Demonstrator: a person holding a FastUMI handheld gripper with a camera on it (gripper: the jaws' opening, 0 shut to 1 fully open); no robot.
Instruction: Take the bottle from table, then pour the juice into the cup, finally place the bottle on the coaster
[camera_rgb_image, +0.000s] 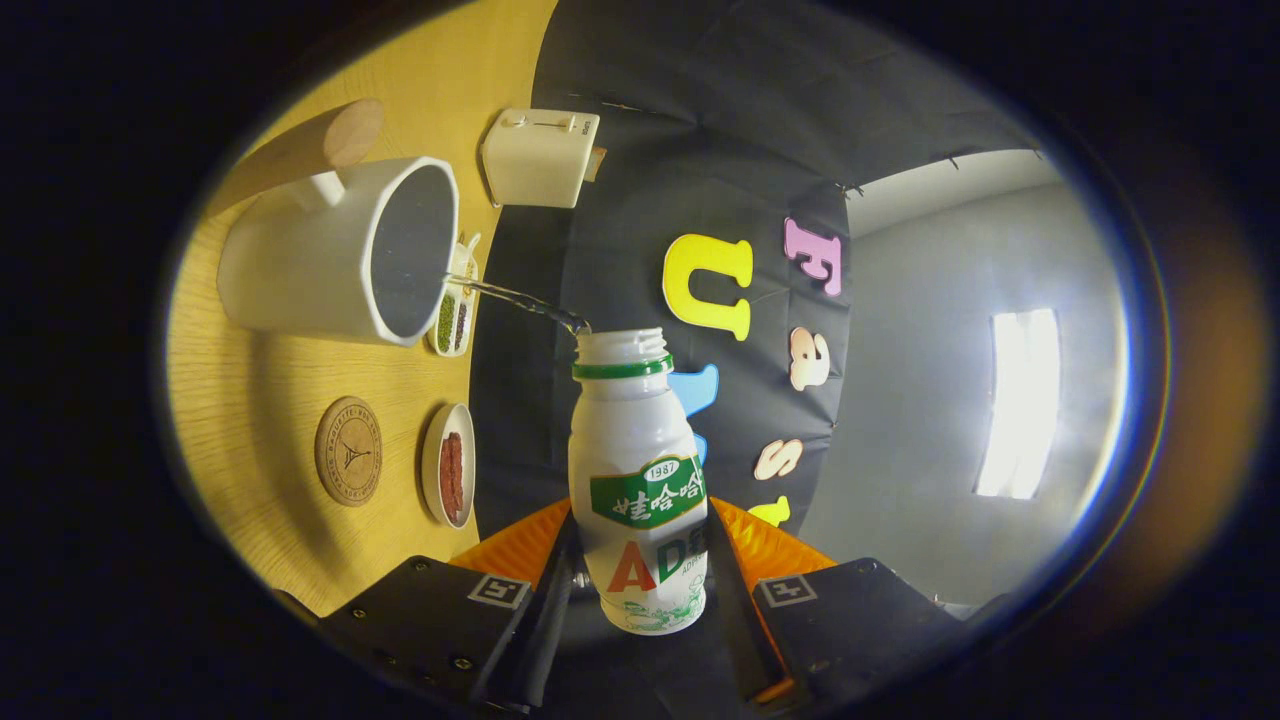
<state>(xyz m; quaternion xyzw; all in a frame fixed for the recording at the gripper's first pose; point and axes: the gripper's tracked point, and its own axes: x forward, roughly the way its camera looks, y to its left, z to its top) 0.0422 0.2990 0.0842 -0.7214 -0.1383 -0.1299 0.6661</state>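
The view is rolled on its side, so the wooden table (300, 520) stands like a wall, and the white cup (340, 250) serves as the landmark. Its open mouth faces the bottle and its handle points away from the coaster. Beyond the cup's handle lies a light wooden cylinder (315, 150). On the other side of the cup, well apart, sits the round wooden coaster (348, 451), bare, and just beside that a small dish (449, 465) with something dark red in it. Against the cup's rim shows a narrow tray (455, 315) of green and dark bits, and past the cup a cream toaster (541, 157) stands near the booth's wall. A thin stream (520, 298) runs from the bottle's open neck into the cup's mouth. The gripper (640, 585) is clamped on the white bottle (638, 480), both fingers pressing its lower body, tipping it toward the cup.
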